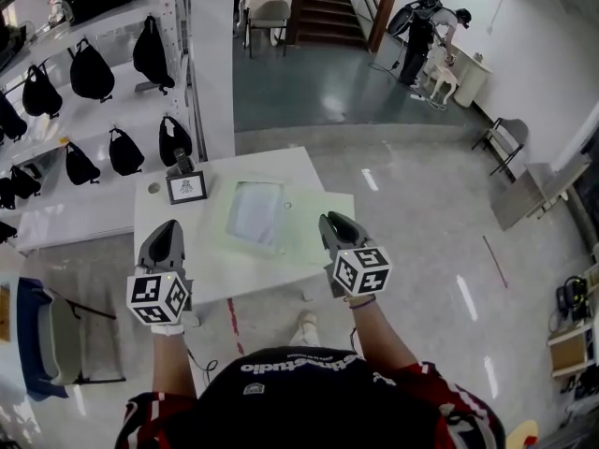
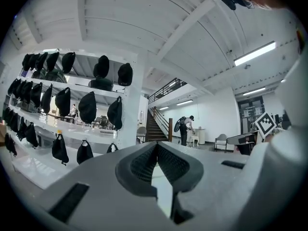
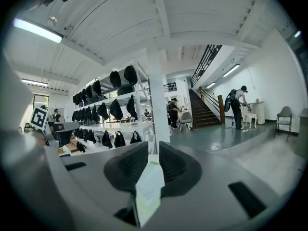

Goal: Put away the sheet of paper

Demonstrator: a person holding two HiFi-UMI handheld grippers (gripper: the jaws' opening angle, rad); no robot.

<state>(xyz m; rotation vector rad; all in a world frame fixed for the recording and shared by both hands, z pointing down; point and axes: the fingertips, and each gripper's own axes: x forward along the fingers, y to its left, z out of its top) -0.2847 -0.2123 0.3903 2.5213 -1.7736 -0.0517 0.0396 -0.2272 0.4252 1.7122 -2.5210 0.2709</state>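
Note:
A white sheet of paper (image 1: 256,211) lies on or inside a larger pale green folder-like sheet (image 1: 314,227) on the white table (image 1: 271,162); which of the two I cannot tell. My right gripper (image 1: 332,221) is at the green sheet's right edge. In the right gripper view its jaws (image 3: 154,153) stand a little apart, with a pale green edge (image 3: 149,191) showing in the gap and no pad pressing on it. My left gripper (image 1: 167,227) hovers over the table's front left, away from the paper. Its fingertips (image 2: 157,146) meet, with nothing between them.
A small framed marker card (image 1: 186,187) stands at the table's back left. White shelves with several black bags (image 1: 94,73) run along the left. A blue frame (image 1: 42,344) stands on the floor at the lower left, a chair (image 1: 505,143) at the right. A person (image 1: 426,31) is far back.

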